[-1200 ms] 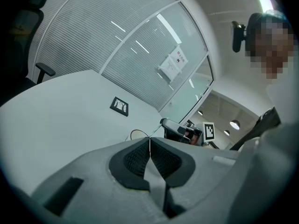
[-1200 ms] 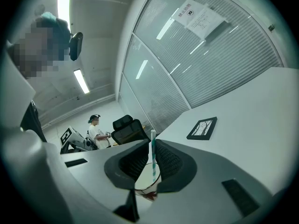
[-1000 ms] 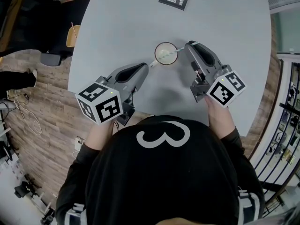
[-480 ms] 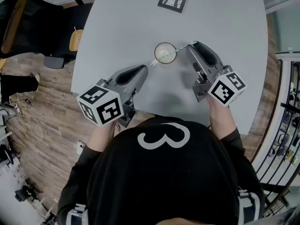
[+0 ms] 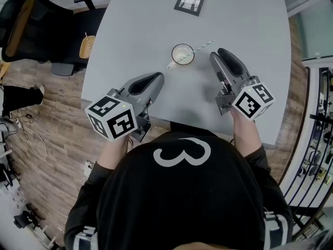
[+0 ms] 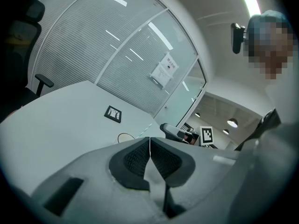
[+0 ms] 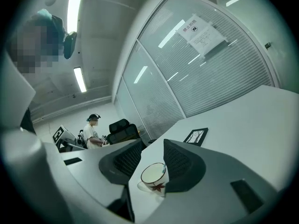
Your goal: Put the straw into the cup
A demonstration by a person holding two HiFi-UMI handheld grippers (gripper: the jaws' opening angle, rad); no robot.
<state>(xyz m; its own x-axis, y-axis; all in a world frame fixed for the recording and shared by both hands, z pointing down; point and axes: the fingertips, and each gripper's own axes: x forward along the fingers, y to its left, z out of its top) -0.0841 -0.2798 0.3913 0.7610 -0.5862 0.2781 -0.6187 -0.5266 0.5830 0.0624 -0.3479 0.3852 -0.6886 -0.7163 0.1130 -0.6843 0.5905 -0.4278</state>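
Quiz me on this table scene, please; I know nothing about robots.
1. Fill in: the straw leans in the ___.
2. True or false: both grippers are open.
3. What lies on the table beyond the cup? A picture, B bottle, C plate.
Key: 1 cup. 2 False: the left gripper is shut; the right gripper is open and empty, its jaws having just been opening. 3 A.

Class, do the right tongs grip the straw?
No: the right tongs, just opening and empty, sit clear of the straw in the cup.
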